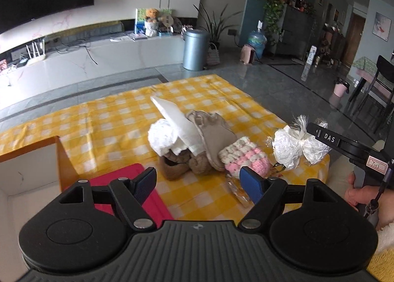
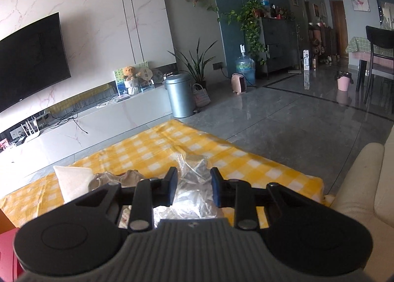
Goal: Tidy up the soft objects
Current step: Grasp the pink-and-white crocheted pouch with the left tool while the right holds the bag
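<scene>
A heap of soft things lies on the yellow checked cloth (image 1: 103, 119): a white fluffy ball (image 1: 160, 138), a white folded sheet (image 1: 177, 122), beige and brown cloths (image 1: 211, 134), and a pink and white knitted piece (image 1: 246, 158). My left gripper (image 1: 198, 184) is open and empty, just in front of the heap. A crumpled clear plastic bag (image 1: 293, 146) hangs off the table at the right, held by my right gripper (image 1: 304, 130). In the right wrist view the right gripper (image 2: 193, 187) is shut on the plastic bag (image 2: 194, 183).
An orange-walled box (image 1: 37, 158) and a red flat item (image 1: 123, 176) sit at the near left of the table. A clear wrapper (image 1: 237, 192) lies by the left gripper's right finger. A cream sofa arm (image 2: 364, 183) is at the right. A grey bin (image 1: 195, 49) stands on the floor beyond.
</scene>
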A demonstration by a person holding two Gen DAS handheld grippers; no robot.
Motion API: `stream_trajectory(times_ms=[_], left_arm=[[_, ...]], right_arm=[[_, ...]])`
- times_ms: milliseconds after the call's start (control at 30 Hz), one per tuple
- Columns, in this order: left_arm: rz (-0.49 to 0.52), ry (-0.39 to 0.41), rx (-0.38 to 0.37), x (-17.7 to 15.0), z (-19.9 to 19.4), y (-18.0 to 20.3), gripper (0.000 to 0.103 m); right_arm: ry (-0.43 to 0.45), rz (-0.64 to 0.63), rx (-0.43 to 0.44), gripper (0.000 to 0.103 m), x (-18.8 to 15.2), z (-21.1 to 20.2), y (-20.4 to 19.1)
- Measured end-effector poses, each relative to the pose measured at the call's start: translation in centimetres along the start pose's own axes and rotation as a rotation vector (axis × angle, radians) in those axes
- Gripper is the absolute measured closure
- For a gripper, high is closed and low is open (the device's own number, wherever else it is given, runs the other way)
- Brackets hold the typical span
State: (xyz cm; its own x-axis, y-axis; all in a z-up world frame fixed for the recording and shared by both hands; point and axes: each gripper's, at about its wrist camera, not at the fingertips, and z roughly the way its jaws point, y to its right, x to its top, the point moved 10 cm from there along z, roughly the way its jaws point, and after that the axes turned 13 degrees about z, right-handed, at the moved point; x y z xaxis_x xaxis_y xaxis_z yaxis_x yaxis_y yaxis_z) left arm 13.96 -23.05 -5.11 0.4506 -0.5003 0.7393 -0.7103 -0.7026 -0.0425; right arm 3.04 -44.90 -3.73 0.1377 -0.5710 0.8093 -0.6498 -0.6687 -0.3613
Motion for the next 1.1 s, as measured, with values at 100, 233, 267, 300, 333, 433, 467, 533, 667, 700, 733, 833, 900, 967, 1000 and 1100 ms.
stream_trajectory(times_ms=[100,233,267,300,333,433,467,533,667,700,733,833,900,967,1000,1100], left_arm=[[0.009,-0.069,-0.030,0.2,2.6,1.5,0.012],[-0.002,-0.162,-0.073,-0.2,5.6,3.3,0.012],[-0.011,-0.181,-0.096,-0.3,6.3,3.8,0.012],[-0.027,-0.191,-0.111,-0.4,6.8,4.3,0.012],[-0.039,-0.197,-0.121,-0.4,7.3,4.7,0.012],[-0.079,-0.221,-0.153,-0.3,9.5,5.7,0.012],[-0.098,-0.237,-0.158,-0.3,10.3,5.9,0.012],[-0.162,-0.278,-0.162,-0.1,12.3,6.0,0.012],[-0.253,-0.356,-0.222,0.5,15.9,6.8,0.012],[-0.259,-0.360,-0.222,0.7,16.6,7.0,0.012],[-0.256,-0.366,-0.212,0.9,17.3,7.1,0.012],[-0.225,-0.414,-0.170,1.0,19.3,7.2,0.010],[-0.171,-0.419,-0.156,1.2,20.3,7.2,0.006],[-0.134,-0.431,-0.143,0.9,21.1,7.2,0.003],[-0.133,-0.444,-0.143,0.7,21.3,7.1,0.000],[-0.116,-0.461,-0.149,0.3,21.6,7.1,0.004]], right_arm=[[-0.012,0.011,0.006,0.075,0.0,0.8,0.8],[-0.058,0.068,0.024,0.075,-0.9,1.9,2.7],[-0.069,0.090,0.020,0.075,-0.9,2.1,3.2],[-0.072,0.112,0.017,0.075,-0.9,2.2,3.7],[-0.067,0.129,0.015,0.075,-0.7,2.3,4.2],[-0.045,0.151,-0.004,0.075,-0.2,2.0,5.4],[-0.034,0.148,-0.022,0.075,0.1,1.8,5.8],[-0.011,0.134,-0.057,0.075,0.5,1.5,6.8],[0.004,0.164,-0.092,0.075,0.9,1.3,9.1],[-0.002,0.172,-0.102,0.075,0.8,1.4,9.6],[-0.009,0.177,-0.111,0.075,0.7,1.5,10.0],[-0.023,0.187,-0.120,0.075,0.4,1.9,10.9],[-0.028,0.174,-0.128,0.075,0.2,2.1,11.2],[-0.024,0.146,-0.162,0.075,0.1,2.3,11.6],[-0.024,0.139,-0.178,0.075,0.1,2.4,11.9],[-0.017,0.142,-0.186,0.075,0.1,2.3,12.5]])
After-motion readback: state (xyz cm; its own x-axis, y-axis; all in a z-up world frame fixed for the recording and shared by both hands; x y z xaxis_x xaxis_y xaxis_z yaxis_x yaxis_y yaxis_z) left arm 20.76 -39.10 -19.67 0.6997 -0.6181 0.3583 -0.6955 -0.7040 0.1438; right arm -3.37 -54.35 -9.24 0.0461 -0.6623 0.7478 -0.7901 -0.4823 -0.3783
